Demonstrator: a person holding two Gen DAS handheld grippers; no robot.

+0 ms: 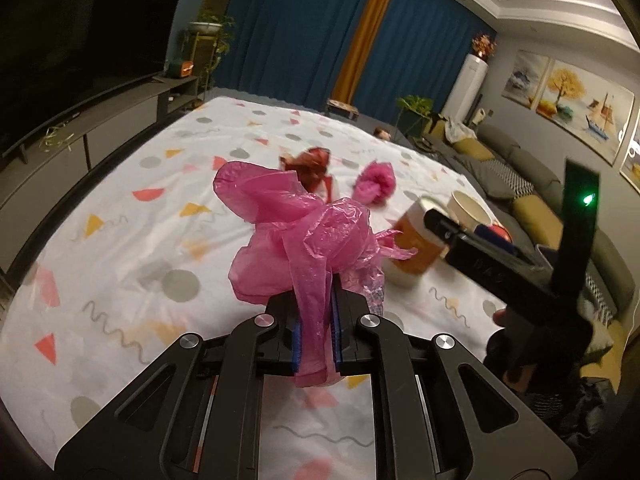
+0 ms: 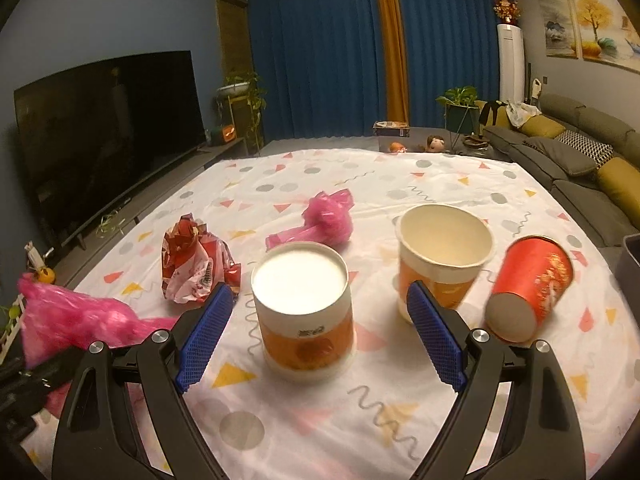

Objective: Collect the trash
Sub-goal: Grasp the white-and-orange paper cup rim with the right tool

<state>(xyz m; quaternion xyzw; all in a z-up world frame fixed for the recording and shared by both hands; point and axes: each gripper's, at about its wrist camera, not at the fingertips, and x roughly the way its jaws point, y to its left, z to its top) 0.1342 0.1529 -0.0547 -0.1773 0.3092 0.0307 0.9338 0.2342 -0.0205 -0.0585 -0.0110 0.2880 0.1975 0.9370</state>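
Left gripper: blue pads pressed together on a pink bag, which bunches up above the fingers, lifted over the patterned sheet.

Right gripper: fingers spread wide, nothing between the pads. Low over the sheet, with the lidded tub standing upright in the gap, touching neither pad.

Right wrist view, nearest row: held pink bag at far left, above the sheet.

Next row: crumpled red wrapper left of the tub; open paper cup upright just right of it; red cup on its side, base toward camera, near the open cup.

Further back: 2nd pink bag, bunched, lying on the sheet between wrapper and open cup.

Beyond the sheet: TV at left, sofa at right, blue curtains on the far wall.
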